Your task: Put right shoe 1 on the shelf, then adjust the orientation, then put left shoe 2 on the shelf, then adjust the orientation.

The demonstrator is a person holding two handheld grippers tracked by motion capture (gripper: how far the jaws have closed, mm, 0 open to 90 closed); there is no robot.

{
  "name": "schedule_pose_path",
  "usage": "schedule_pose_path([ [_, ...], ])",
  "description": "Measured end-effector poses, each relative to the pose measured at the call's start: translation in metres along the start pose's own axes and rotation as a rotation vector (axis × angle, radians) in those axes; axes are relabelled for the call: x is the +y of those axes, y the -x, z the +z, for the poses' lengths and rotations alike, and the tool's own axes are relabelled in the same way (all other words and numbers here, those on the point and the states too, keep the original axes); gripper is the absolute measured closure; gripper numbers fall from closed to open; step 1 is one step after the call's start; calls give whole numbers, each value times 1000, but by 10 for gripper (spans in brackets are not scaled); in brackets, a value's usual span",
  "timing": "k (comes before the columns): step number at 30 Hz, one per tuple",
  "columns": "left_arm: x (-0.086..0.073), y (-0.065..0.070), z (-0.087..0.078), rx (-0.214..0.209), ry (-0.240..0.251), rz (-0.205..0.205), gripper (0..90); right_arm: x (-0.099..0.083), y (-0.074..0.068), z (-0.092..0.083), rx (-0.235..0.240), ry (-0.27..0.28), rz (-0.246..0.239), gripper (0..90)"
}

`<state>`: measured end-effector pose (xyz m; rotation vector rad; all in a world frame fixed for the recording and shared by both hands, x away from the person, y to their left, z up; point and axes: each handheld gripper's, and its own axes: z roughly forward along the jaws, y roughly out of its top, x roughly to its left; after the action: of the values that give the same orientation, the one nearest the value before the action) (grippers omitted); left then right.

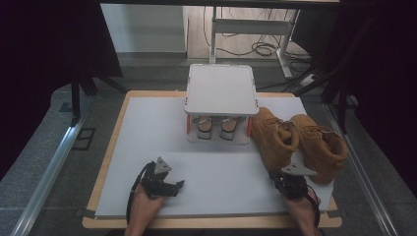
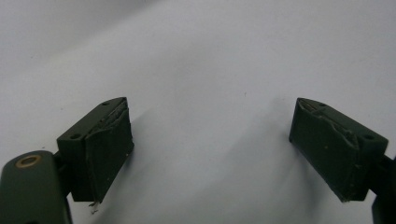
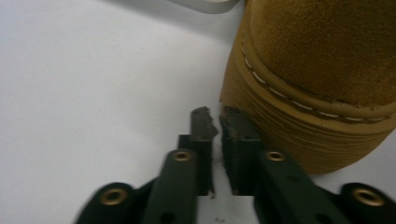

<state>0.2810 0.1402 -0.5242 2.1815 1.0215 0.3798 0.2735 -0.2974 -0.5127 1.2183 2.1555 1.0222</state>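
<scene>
Two tan suede boots stand at the right of the white table top, one (image 1: 273, 140) beside the other (image 1: 322, 147). My right gripper (image 1: 279, 175) sits just in front of the left boot. In the right gripper view its jaws (image 3: 218, 119) are open by only a narrow gap with nothing between them. The right fingertip (image 3: 233, 116) is right against the boot's ribbed sole (image 3: 299, 135). My left gripper (image 1: 178, 186) rests low at the front left. Its jaws (image 2: 210, 144) stand wide open over bare white surface.
A white two-level rack (image 1: 222, 88) stands at the table's far middle, with a pair of pale shoes (image 1: 216, 127) on its lower shelf. The white board (image 1: 162, 128) lies on a wooden table with edges at the left and front. Table legs and cables are beyond.
</scene>
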Motion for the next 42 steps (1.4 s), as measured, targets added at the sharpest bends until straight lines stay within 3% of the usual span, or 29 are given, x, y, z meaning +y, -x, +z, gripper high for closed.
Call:
schedule_pose_path([
  [4, 0, 0, 0, 0, 1, 0, 130, -1, -1, -7, 30, 9, 7, 634],
  [6, 0, 0, 0, -1, 0, -1, 130, 0, 0, -10, 56, 6, 33, 559],
  [11, 0, 0, 0, -1, 1, -1, 130, 3, 1, -24, 79, 41, 79, 462],
  [17, 0, 0, 0, 0, 0, 0, 130, 6, 5, -38, 38, 77, 95, 367],
  [23, 0, 0, 0, 0, 0, -1, 130, 7, 13, -44, 0, 127, 156, 247],
  [29, 0, 0, 0, 0, 0, -1, 130, 11, 17, -47, -32, 154, 176, 176],
  [42, 0, 0, 0, 0, 0, -1, 130, 17, 22, -34, -64, 173, 189, 140],
])
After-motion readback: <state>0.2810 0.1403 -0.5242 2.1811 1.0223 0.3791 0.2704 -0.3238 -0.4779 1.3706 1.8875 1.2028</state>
